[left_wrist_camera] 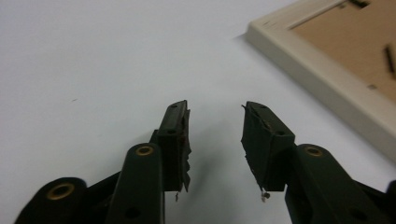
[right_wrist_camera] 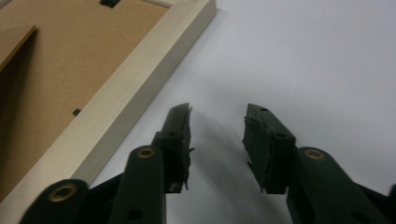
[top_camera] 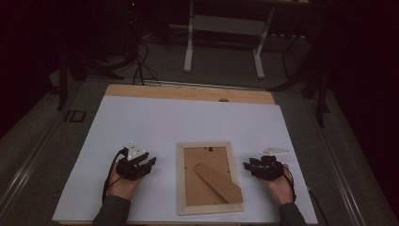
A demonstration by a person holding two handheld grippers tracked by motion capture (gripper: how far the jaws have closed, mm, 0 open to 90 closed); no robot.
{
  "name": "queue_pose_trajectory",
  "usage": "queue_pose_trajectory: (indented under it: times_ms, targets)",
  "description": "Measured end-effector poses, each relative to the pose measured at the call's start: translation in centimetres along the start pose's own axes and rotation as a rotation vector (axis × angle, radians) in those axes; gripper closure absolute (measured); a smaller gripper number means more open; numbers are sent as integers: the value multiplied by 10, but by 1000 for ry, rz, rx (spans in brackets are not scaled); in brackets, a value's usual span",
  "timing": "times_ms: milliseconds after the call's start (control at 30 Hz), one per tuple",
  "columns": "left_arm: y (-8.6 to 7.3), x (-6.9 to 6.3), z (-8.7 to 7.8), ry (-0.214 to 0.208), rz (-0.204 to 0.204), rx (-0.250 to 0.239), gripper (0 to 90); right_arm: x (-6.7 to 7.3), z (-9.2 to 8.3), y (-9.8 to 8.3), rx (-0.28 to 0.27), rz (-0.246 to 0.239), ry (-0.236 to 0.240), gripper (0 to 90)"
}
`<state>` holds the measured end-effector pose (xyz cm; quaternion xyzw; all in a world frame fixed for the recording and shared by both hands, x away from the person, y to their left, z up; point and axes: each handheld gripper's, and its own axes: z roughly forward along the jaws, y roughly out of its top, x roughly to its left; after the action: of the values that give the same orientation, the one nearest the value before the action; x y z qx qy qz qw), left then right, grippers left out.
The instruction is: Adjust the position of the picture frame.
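**Now both grippers flank the frame, empty**

Nearest you, your two forearms come in from the near edge of the table (top_camera: 141,117), sleeves dark, one on each side of the picture frame (top_camera: 209,178). Your left hand (top_camera: 123,184) lies low over the white sheet, well apart from the frame's left rail, with the left gripper (top_camera: 151,161) pointing far and to the right. Your right hand (top_camera: 278,186) lies on the other side, closer to the frame than the left one is, with the right gripper (top_camera: 246,165) pointing left at the frame's right rail.

Look along the left gripper (left_wrist_camera: 214,122) in its own view: the jaws stand partly spread, with nothing but bare white sheet between them, and the pads touch nothing. A corner and one pale rail of the picture frame (left_wrist_camera: 327,79) lie to the far right of the tips, apart from them.

The right gripper (right_wrist_camera: 217,123) shows the same in its own view: jaws partly spread, white sheet in the gap, nothing pinched. The picture frame (right_wrist_camera: 140,88) runs along the left of the tips, just beside the left jaw; whether it touches the wood you cannot tell.

Between your hands the frame lies flat, back side up, its brown backing board and folded stand (top_camera: 217,182) showing, long side running near to far. Beyond the white sheet a strip of wooden table edge shows.
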<state>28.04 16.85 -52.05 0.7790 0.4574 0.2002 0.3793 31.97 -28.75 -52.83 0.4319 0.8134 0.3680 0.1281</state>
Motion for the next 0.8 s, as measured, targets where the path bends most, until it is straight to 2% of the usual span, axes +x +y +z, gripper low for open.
queue_pose_trajectory:
  times_ms: [133,200,233,267,300,433,567,733,800]
  targets:
    - [2,-7,3,-25,25,2,637,3,0,-1,15,-18,23,664]
    - [3,-8,5,-55,15,9,650,3,-1,-1,18,-13,29,687]
    - [3,-8,5,-55,15,9,669,3,-1,-1,18,-13,29,687]
    - [5,-10,8,-91,17,10,669,3,-1,-2,17,-10,29,710]
    - [5,-12,9,-98,22,14,683,5,-1,-2,13,-3,28,752]
    - [9,-18,13,-114,54,31,713,10,2,0,21,-31,16,823]
    - [11,-24,17,-121,69,47,779,14,2,0,48,-45,33,895]
    - [12,-25,23,-122,66,67,898,18,-1,-2,63,-64,61,898]
    - [13,-26,25,-123,66,73,900,20,-2,-2,67,-78,71,899]
